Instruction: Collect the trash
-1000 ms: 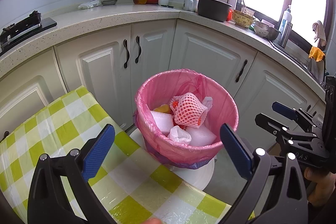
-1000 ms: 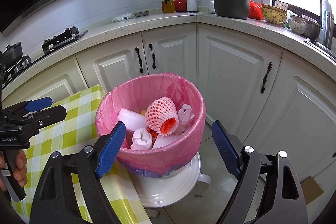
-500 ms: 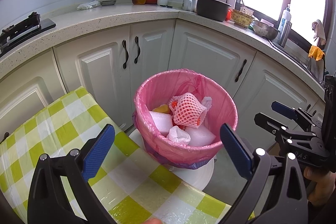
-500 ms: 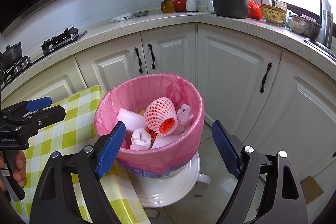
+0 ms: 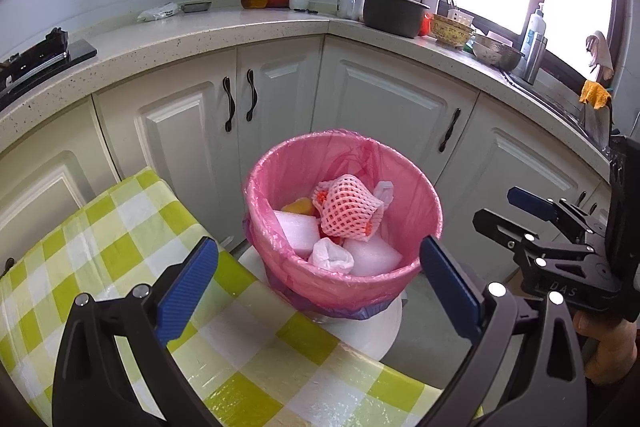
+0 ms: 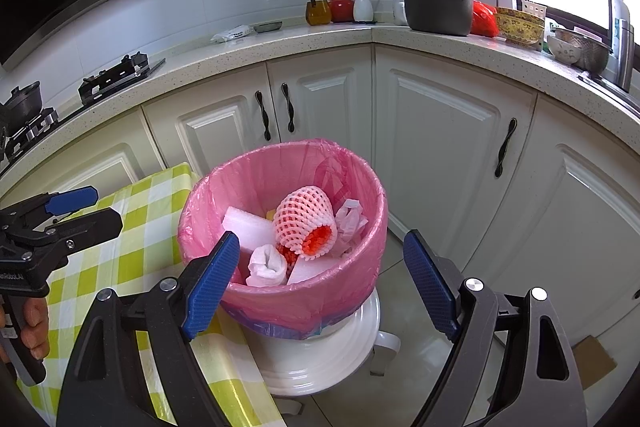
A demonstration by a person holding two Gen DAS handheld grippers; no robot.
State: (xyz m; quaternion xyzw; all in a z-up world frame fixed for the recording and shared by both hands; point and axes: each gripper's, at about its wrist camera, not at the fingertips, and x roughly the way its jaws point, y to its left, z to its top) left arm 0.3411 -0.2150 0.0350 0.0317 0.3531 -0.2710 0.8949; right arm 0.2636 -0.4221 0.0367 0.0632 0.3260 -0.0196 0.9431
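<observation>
trash (image 6: 304,227) partly hidden behind bin liner (image 6: 304,303).

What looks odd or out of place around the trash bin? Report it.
The pink-lined trash bin stands raised on a white stool instead of the floor. Nothing is spilled: the foam fruit net and white foam pieces lie inside it.

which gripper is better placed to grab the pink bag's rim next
Right, probably. The right gripper is open and frames the pink bag near rim; the left gripper, also open, sits over the checked tablecloth.
</observation>
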